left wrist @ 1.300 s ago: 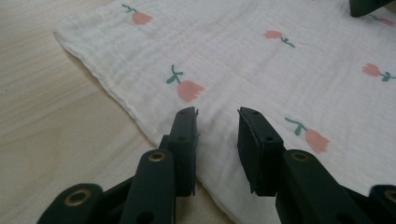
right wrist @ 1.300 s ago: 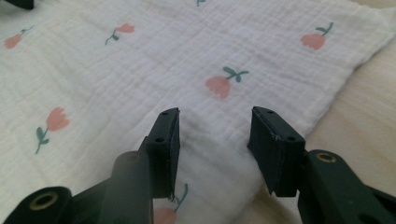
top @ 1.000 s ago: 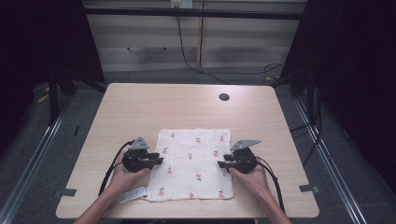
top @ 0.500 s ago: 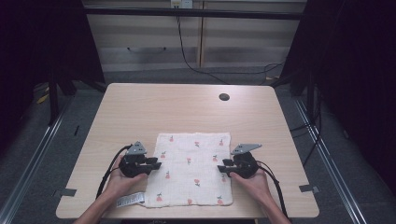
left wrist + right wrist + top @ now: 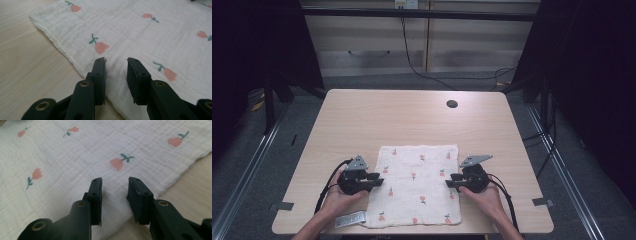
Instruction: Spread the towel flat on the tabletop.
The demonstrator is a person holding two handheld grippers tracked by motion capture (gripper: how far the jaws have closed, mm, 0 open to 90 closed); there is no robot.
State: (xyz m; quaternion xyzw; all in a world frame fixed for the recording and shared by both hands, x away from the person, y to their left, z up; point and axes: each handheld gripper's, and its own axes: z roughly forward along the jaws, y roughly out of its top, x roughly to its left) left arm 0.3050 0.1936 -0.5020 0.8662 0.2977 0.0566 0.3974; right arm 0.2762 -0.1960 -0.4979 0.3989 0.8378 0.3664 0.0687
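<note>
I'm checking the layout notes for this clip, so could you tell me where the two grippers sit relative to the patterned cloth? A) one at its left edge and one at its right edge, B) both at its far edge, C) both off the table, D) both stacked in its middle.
A: in the high view the left gripper sits at the left edge of the cloth and the right gripper at its right edge.

The high view looks forward and down over the whole desk [image 5: 362, 120] from its near edge. Both tool views sit low and close, sharing the flowered cloth [image 5: 417, 185] from opposite side edges.
</note>
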